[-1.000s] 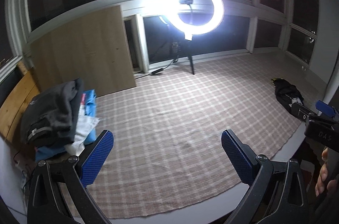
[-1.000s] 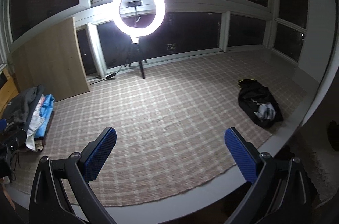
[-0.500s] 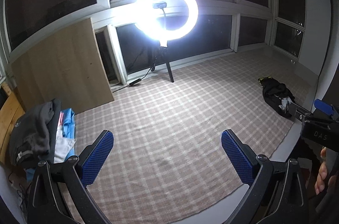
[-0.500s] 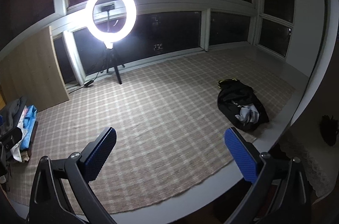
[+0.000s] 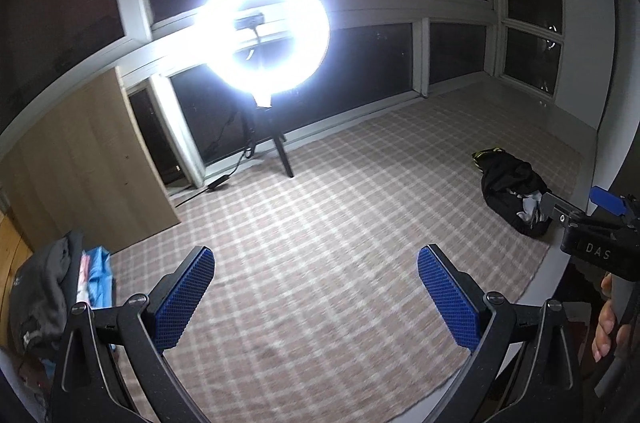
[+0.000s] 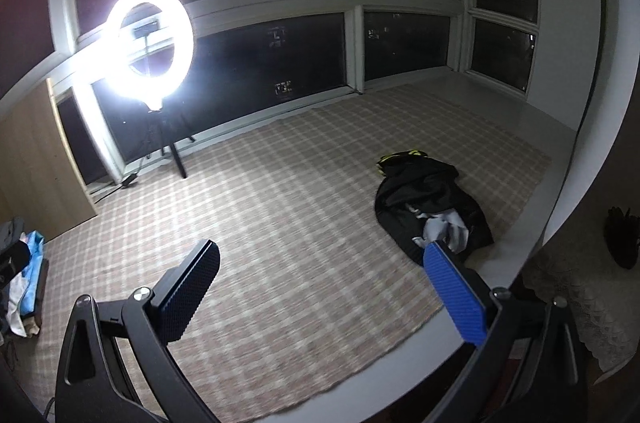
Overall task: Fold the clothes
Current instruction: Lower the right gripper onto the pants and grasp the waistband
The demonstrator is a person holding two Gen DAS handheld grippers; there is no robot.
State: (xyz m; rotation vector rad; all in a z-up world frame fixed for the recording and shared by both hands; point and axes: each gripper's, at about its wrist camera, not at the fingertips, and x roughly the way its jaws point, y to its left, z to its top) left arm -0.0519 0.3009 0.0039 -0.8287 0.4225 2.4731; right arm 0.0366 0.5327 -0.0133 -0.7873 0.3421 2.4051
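Two grippers are hovering over the plaid rug (image 6: pixel 304 231), each with fingers spread wide and gripping nothing. Dark crumpled clothes (image 6: pixel 430 207) are lying on the rug's right side; the right gripper (image 6: pixel 320 293) is sitting just short of them, its right fingertip overlapping the pile's near edge in view. The left gripper (image 5: pixel 316 297) is staying well apart from them (image 5: pixel 510 193). Folded clothes (image 5: pixel 52 287) are lying stacked far left.

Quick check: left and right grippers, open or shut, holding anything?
Left gripper: open, holding nothing, above the rug.
Right gripper: open, holding nothing, pointed toward the black clothes.
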